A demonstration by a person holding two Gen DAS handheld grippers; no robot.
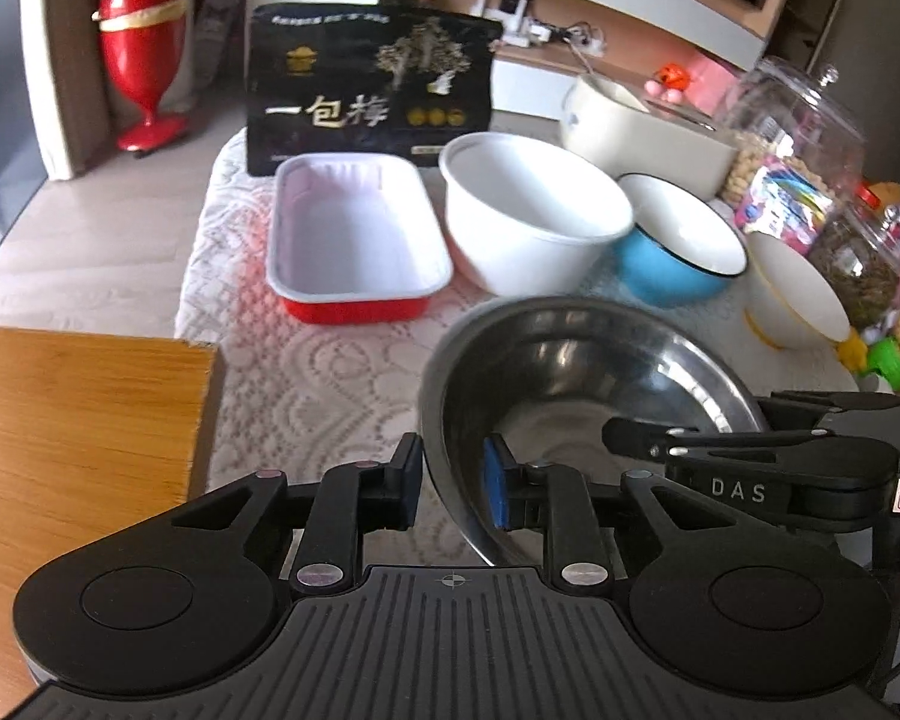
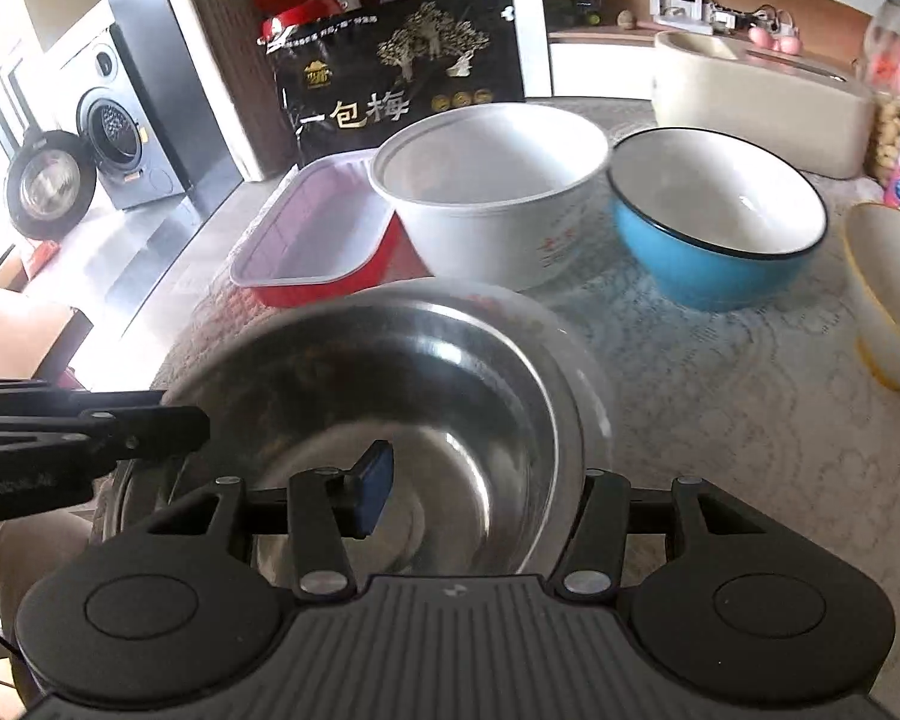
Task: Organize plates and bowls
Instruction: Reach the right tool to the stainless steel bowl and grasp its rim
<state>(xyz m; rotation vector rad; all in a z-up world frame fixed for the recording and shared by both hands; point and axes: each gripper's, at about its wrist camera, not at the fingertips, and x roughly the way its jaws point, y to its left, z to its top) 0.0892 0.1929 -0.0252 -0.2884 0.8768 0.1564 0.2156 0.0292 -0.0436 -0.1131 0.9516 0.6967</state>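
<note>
1. Step in hand — both grippers are on the steel bowl (image 1: 576, 396), which sits nearest on the lace tablecloth (image 1: 306, 372), in front of the row of dishes.
2. Left gripper (image 1: 453, 489): fingers straddle the bowl's left rim, one pad outside and the blue pad (image 1: 497, 489) inside against the wall. The gap is narrow and looks like a pinch on the rim, but I can't confirm that both pads are in firm contact.
3. Right gripper (image 2: 480, 495): one blue pad (image 2: 373, 489) is inside the bowl; the other finger is outside the right rim, partly hidden by it. Fingers are set wide with the wall between them — whether they actually clamp, I can't tell.
4. Row behind, left to right: red tray (image 1: 354, 240), white bowl (image 1: 531, 219), blue bowl (image 1: 678, 246), small yellow-trimmed bowl (image 1: 795, 288). Tray, white bowl and blue bowl are close together and may touch.
5. My read: this is early in the task, with nothing nested yet. The steel bowl looks widest, so it likely serves as the base or gets moved as one piece.
6. Next move calls for a level two-handed lift and matched height on both sides. The thin slick rim could slip out of a loose pinch, so keep clear of the white bowl just behind.
</note>
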